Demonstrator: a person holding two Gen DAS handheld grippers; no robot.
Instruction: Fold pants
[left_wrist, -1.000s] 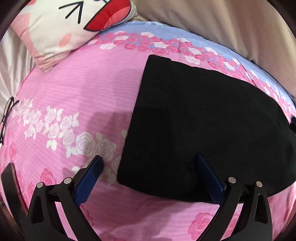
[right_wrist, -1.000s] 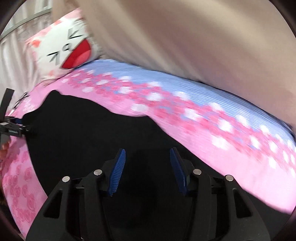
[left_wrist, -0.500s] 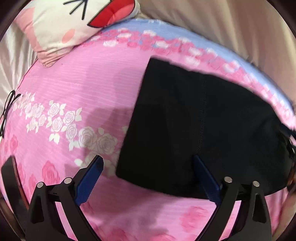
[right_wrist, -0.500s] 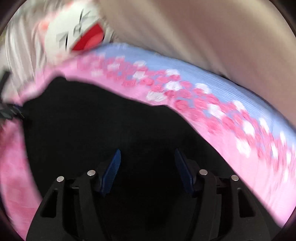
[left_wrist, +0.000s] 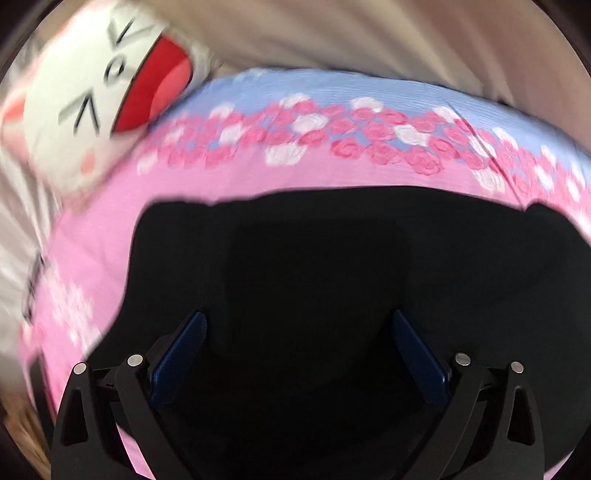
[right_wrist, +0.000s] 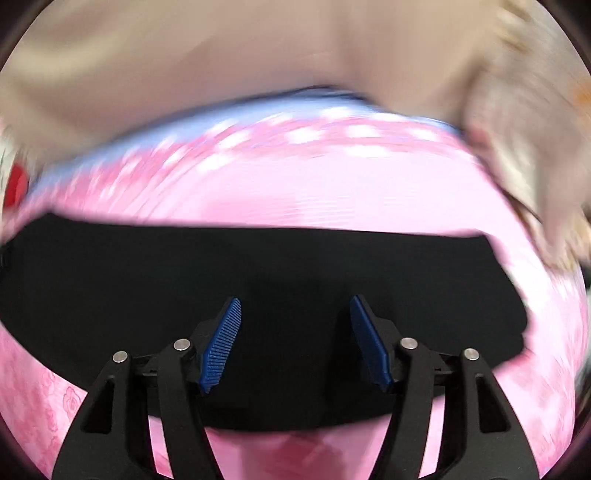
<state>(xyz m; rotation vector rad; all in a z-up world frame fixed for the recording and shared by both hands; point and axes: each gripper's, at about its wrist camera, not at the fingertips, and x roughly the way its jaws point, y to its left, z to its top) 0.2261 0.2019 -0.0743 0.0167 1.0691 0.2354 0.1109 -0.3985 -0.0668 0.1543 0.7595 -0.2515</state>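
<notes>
The black pants (left_wrist: 332, 240) lie flat on a pink rose-print bed sheet (left_wrist: 221, 181). My left gripper (left_wrist: 298, 316) hovers over them with its blue pads wide apart and still opening; nothing is pinched between them. In the right wrist view the pants (right_wrist: 147, 266) stretch as a wide dark band across the sheet (right_wrist: 332, 192). My right gripper (right_wrist: 294, 300) is above their middle near the front edge, jaws apart and opening, with only the flat cloth behind them. Both views are motion-blurred.
A white cartoon-face pillow (left_wrist: 92, 92) rests at the sheet's far left corner. Beige fabric (left_wrist: 369, 33) hangs behind the bed. In the right wrist view a fuzzy beige thing (right_wrist: 524, 147) sits at the right, on the sheet's edge.
The left gripper slid from the pants' left edge to over the pants. The right gripper swept sideways along the pants, rolled, and its jaws spread wider.
</notes>
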